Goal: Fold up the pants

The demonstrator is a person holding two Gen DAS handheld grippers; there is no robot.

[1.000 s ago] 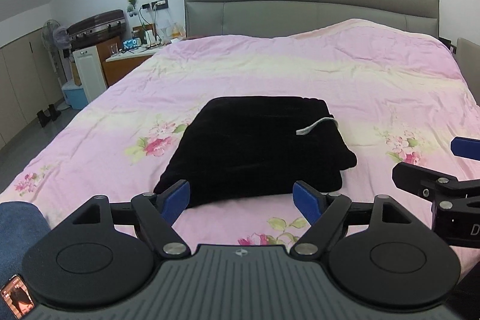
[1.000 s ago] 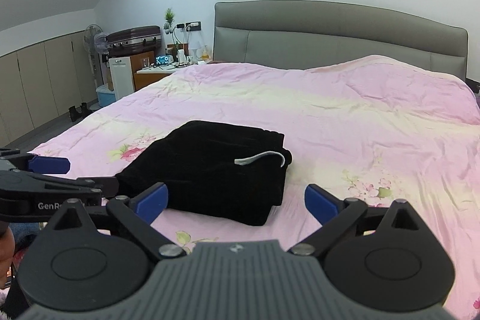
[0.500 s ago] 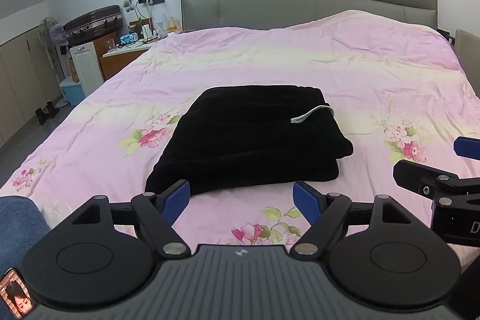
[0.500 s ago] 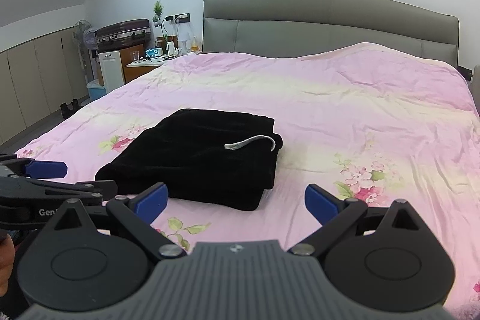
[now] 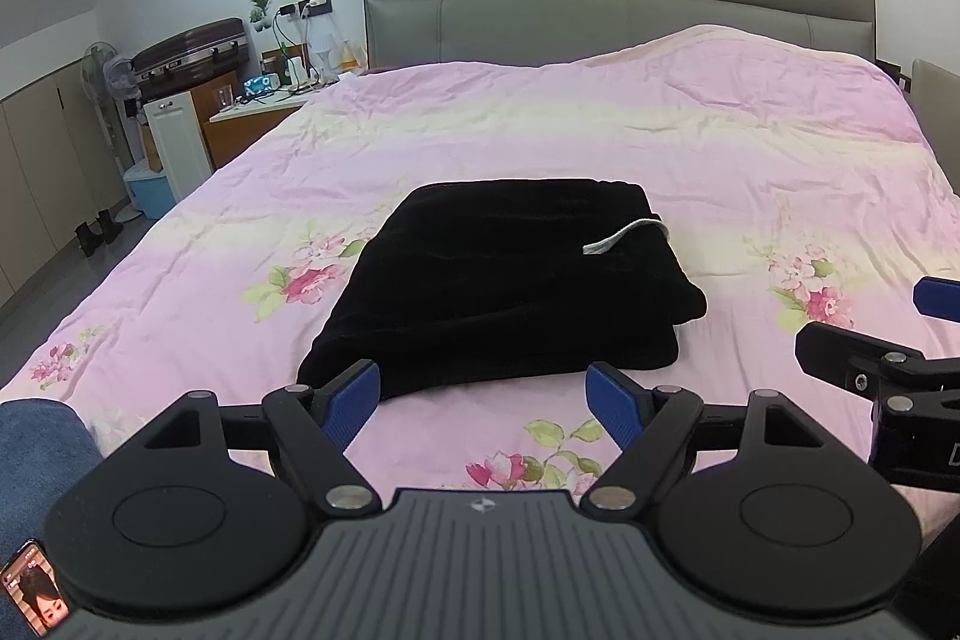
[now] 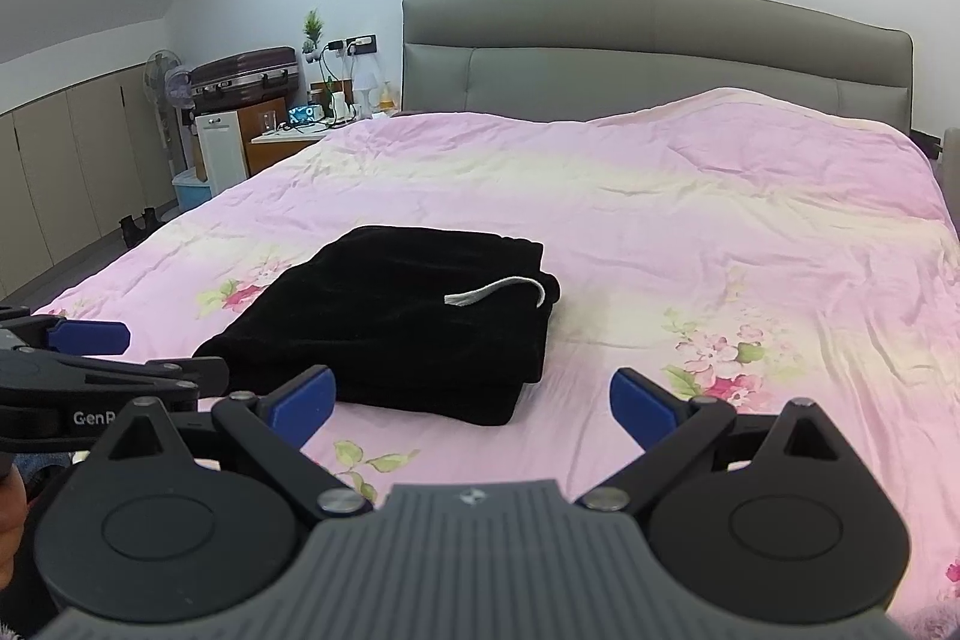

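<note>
Pulled back from the pants [image 5: 504, 280] over the last second: a second ago sat just past the left gripper [image 5: 485, 396], pads at the near hem; now lie farther off, with more pink bedspread [image 5: 690, 148] showing between pads and cloth. Same bundle, same shape, nothing unfolded or shifted on the bed. Read as a retreat after the last fold, so the folding looks done or very nearly so, with no fold left plainly open.

Left to right in the left wrist view: cabinets and a suitcase [image 5: 189, 55] far left beyond the bed edge, then the black pants in the middle of the bed, then the right gripper [image 5: 864, 334] poking in at the right edge. Left gripper spread wide, blue pads apart, holding nothing. Right gripper [image 6: 471, 403] in its own view also spread wide and empty, with the left gripper's side visible at that view's left edge.

Pants folded into a compact, thick rectangle, several layers stacked. Long axis running from near left to far right, slightly slanted across the bed. Waistband end judged to be the far right corner, going by the pale drawstring [image 5: 624, 237] lying on top there; near left end tapering toward the left gripper. Clear of both grippers, touched by neither.
</note>
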